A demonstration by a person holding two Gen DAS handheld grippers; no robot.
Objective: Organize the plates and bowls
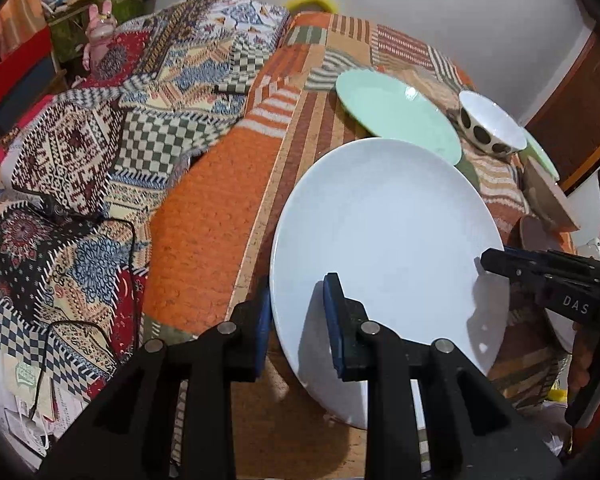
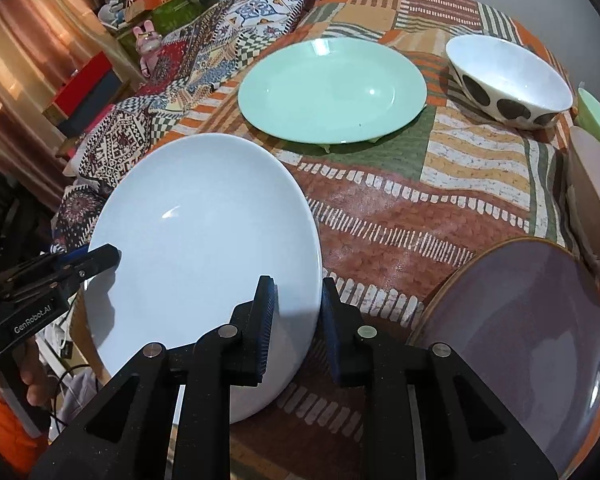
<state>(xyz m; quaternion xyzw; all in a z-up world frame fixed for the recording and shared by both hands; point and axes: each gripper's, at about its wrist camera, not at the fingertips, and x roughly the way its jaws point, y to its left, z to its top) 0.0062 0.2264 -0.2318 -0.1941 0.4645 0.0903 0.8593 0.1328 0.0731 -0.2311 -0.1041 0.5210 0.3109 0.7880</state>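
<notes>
A large white plate (image 1: 384,248) (image 2: 204,248) is held tilted above the patterned tablecloth (image 2: 380,216). My left gripper (image 1: 296,320) is shut on its left rim; it also shows in the right wrist view (image 2: 100,258). My right gripper (image 2: 296,320) is shut on the plate's right rim; it shows in the left wrist view (image 1: 492,260). Behind lie a mint green plate (image 2: 332,88) (image 1: 396,114) and a white bowl with dark spots (image 2: 508,80) (image 1: 492,124). A purple-grey plate (image 2: 516,336) lies at the near right.
A pinkish dish (image 2: 596,184) and a green one (image 2: 598,120) sit at the table's right edge. A patchwork cloth (image 1: 100,152) with a black cable (image 1: 100,240) covers the left side. Boxes and a pink toy (image 1: 100,28) stand far left.
</notes>
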